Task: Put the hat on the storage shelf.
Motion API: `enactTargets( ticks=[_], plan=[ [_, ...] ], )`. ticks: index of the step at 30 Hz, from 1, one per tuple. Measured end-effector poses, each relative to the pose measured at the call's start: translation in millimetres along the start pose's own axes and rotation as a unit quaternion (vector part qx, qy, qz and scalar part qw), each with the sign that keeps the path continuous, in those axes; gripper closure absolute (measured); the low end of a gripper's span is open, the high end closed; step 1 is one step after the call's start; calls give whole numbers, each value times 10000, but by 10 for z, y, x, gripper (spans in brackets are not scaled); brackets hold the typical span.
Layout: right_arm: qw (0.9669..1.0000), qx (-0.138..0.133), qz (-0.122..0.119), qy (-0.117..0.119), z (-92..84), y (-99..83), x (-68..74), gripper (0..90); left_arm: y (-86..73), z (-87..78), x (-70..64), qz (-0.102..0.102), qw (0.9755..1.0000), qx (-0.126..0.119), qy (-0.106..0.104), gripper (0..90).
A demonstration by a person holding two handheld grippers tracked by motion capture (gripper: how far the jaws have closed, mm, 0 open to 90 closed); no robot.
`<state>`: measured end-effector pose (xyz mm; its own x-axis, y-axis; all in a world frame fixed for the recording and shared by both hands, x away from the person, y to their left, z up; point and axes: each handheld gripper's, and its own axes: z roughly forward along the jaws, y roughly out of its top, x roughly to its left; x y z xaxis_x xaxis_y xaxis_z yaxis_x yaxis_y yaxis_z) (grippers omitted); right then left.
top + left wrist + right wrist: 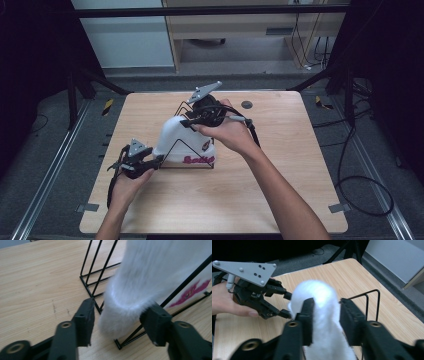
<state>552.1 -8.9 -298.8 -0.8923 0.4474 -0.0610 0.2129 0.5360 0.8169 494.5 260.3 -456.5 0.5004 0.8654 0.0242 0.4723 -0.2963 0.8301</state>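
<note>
A white fluffy cloth item (180,140) with pink lettering lies draped over a black wire rack (176,146) in the middle of the wooden table (285,165). My right gripper (186,121) comes in from the far side and is shut on the item's top; in the right gripper view its jaws press both flanks of the fluffy cloth (319,297). My left gripper (159,160) sits at the item's near left end, open, jaws straddling the fluffy tip (150,277) and the rack's wires (92,265). The left gripper (287,303) also appears in the right gripper view, beyond the rack's loop (372,300).
A small dark round disc (246,104) lies on the table at the back right. Black cables (360,185) trail on the floor to the right. A pale cabinet (240,30) stands beyond the table.
</note>
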Motion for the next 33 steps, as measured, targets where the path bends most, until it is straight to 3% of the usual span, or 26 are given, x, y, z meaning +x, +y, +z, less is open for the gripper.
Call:
enactTargets(
  ticks=[6, 9, 10, 14, 16, 17, 18, 19, 21, 23, 27, 33],
  plan=[
    [9996, -245, 75, -154, -179, -30, 12, 500, -36, -173, 93, -46, 9999, -102, 88, 344],
    [9977, -379, 206, -523, -337, -165, -26, 383, -64, -211, 177, -128, 9996, -27, 231, 170],
    [9977, -379, 206, -523, -337, -165, -26, 383, -77, -218, 208, -193, 9994, 9, 288, 170],
    [9932, -467, 401, -984, -506, -402, -93, 275, -150, -238, 327, -234, 9991, 127, 338, 82],
    [9898, -519, 502, -1228, -598, -587, -134, 230, -183, -241, 358, -201, 9991, 128, 347, 67],
    [9898, -519, 502, -1228, -598, -587, -134, 230, -200, -239, 370, -197, 9990, 161, 376, 67],
    [9873, -554, 608, -1357, -652, -736, -160, 192, -237, -221, 408, -227, 9987, 212, 394, 66],
    [9873, -554, 608, -1357, -652, -736, -160, 192, -237, -221, 408, -227, 9987, 212, 394, 66],
    [9853, -524, 759, -1441, -698, -910, -195, 179, -267, -199, 436, -274, 9982, 295, 442, 66],
    [9832, -530, 878, -1508, -725, -1062, -221, 161, -299, -190, 453, -193, 9978, 368, 525, 66],
    [9805, -492, 1028, -1602, -789, -1340, -256, 132, -369, -191, 487, -215, 9975, 417, 525, 65],
    [9753, -274, 1223, -1816, -880, -1744, -276, 114, -450, -197, 519, -271, 9965, 553, 558, 64]
  ],
)
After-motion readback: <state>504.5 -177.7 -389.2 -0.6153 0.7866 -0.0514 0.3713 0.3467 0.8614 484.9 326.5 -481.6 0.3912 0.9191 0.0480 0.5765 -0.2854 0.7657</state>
